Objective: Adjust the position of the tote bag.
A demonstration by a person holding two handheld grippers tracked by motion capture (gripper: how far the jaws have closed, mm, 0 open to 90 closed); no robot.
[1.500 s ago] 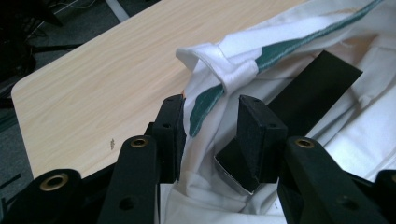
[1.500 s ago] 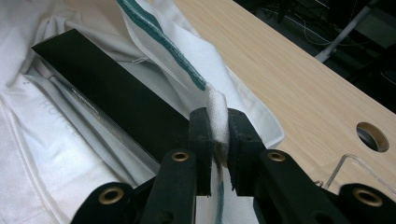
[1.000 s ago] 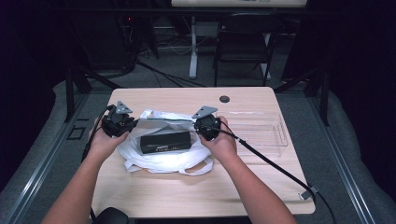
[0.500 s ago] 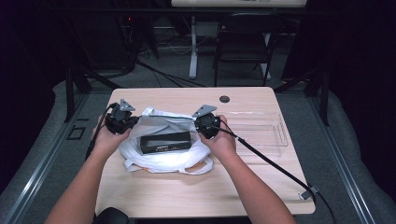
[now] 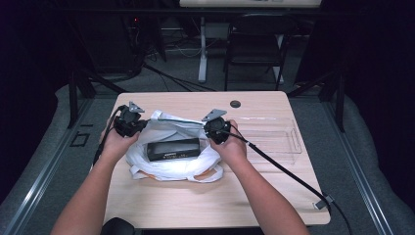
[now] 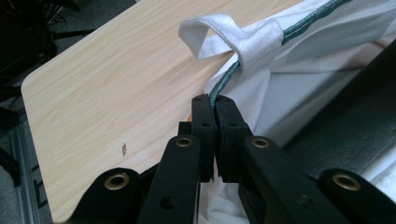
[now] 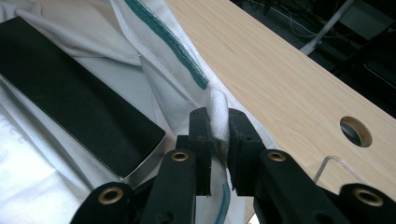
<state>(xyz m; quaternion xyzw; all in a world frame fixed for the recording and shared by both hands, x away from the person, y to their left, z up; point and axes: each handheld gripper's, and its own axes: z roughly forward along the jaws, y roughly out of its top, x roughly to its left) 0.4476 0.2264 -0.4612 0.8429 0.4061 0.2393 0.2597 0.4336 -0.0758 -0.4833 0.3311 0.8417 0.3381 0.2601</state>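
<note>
My left gripper (image 5: 131,123) sits at the far-left corner of the white bag (image 5: 171,169), and its jaws have just been closing; they now stand pressed together on the green-piped rim (image 6: 223,84) just below a sewn handle loop (image 6: 233,35), so I have that hem pinched. Between my hands the bag lies slumped in the middle of the table (image 5: 274,196), its mouth turned up; a black box (image 5: 173,149) lies flat on the cloth inside the spread opening, lengthwise from left to right. My right gripper (image 5: 217,131) is at the far-right corner of the mouth, jaws nearly closed on a fold of white strap (image 7: 218,116) beside the same green edging; the grip looks firm. Farther right a clear plastic tray (image 5: 274,139) rests on the table, apart from the bag.

I judge the step to be opening and holding the bag by its rim with the box inside. Next I would draw both corners apart and upward evenly, keeping the pinch tight so the thin hem does not slip; the box could slide if one side rises first.
</note>
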